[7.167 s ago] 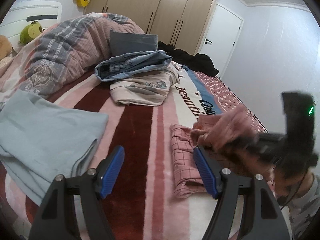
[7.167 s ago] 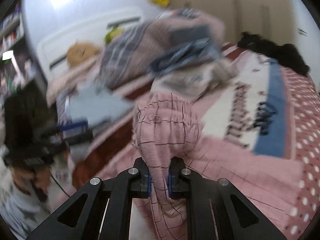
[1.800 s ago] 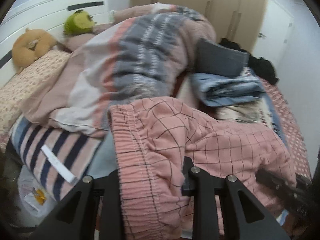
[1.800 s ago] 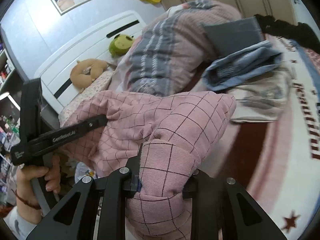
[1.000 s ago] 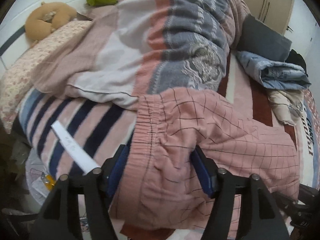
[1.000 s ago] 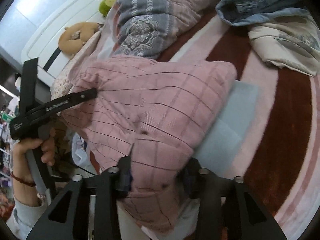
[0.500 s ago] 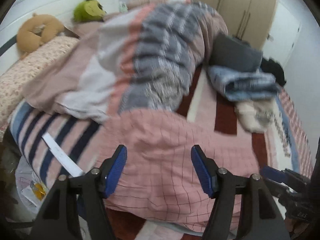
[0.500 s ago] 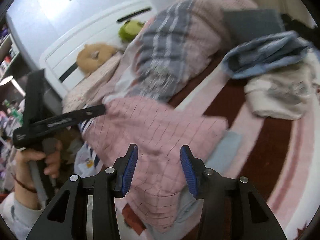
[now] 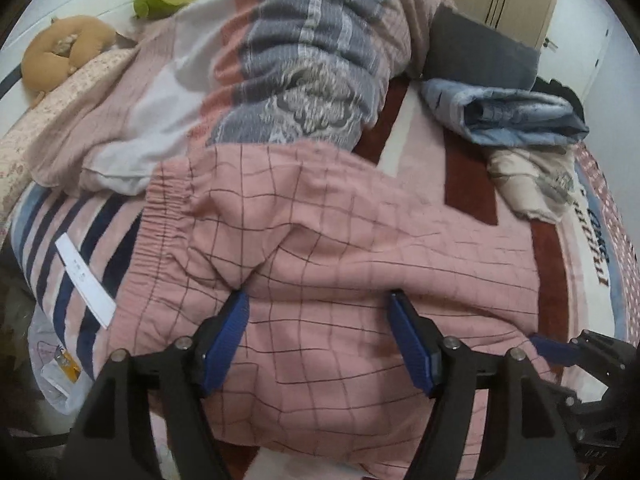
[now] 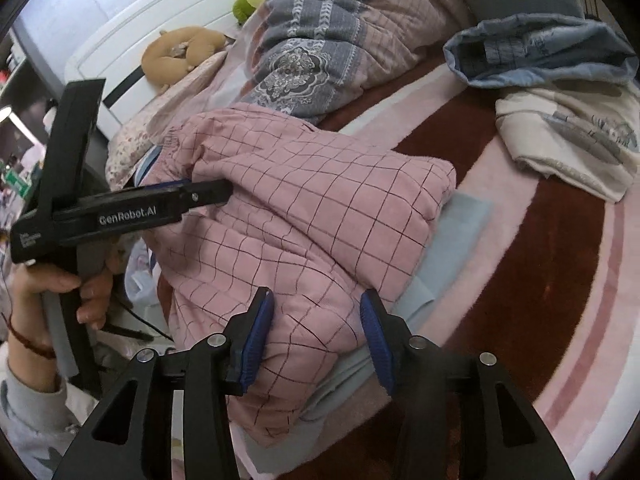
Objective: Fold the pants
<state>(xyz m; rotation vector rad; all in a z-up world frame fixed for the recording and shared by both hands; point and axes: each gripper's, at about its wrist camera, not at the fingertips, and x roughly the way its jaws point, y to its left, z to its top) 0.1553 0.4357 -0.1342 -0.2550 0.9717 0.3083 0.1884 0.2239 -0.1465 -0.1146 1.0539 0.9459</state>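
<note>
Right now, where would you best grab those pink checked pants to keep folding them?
Probably the gathered elastic waistband of the pink checked pants, approached from the left edge with the left gripper, open now. That band is thick, straight and exposed.

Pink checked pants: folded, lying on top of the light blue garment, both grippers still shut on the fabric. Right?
Not quite. Both wrist views show the left gripper and right gripper open, jaws spread over the pink checked pants without clamping them. The rest holds: the pants lie folded on the light blue garment.
</note>
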